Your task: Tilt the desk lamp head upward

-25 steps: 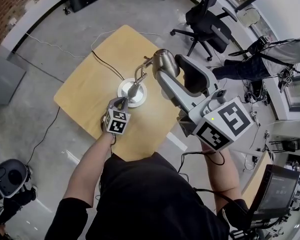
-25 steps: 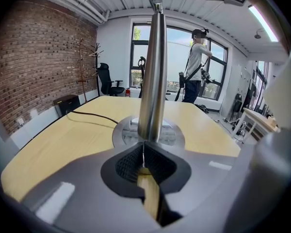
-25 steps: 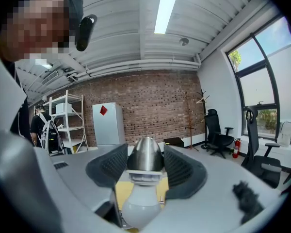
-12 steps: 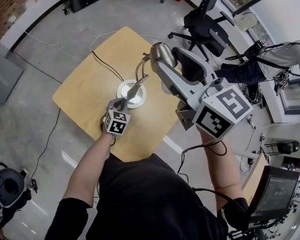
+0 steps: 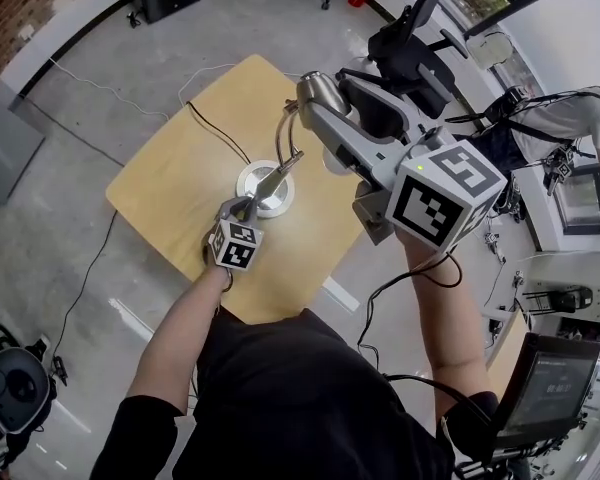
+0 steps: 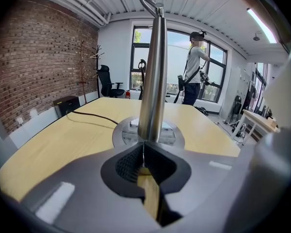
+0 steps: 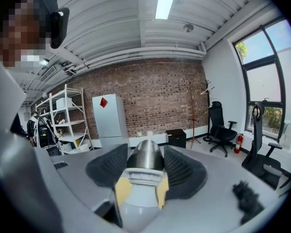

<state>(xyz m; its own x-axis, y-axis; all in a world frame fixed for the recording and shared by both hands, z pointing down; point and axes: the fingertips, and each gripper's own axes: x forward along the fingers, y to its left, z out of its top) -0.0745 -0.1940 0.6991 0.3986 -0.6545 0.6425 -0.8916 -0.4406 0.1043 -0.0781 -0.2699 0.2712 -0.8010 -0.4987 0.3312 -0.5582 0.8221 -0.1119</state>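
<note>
A silver desk lamp stands on the wooden table (image 5: 170, 183), with its round base (image 5: 252, 180) near the middle. Its pole (image 5: 283, 163) rises to a chrome head (image 5: 317, 90). My right gripper (image 5: 332, 108) is shut on that head, and in the right gripper view the head (image 7: 144, 155) sits between both ribbed pads, white bulb end (image 7: 138, 203) nearest the camera. My left gripper (image 5: 244, 206) is low at the foot of the pole. Its jaws are shut, tips against the pole (image 6: 152, 76) just above the base (image 6: 126, 135).
The lamp's black cable (image 5: 217, 133) runs across the table and off its far edge. Black office chairs (image 5: 412, 40) stand beyond the table's right side. A person (image 5: 555, 118) stands further right. A monitor (image 5: 548, 388) sits at lower right.
My right gripper has carried the lamp head up and to the left in the picture, so the head now stands higher. The left gripper has stayed at the pole's foot.
</note>
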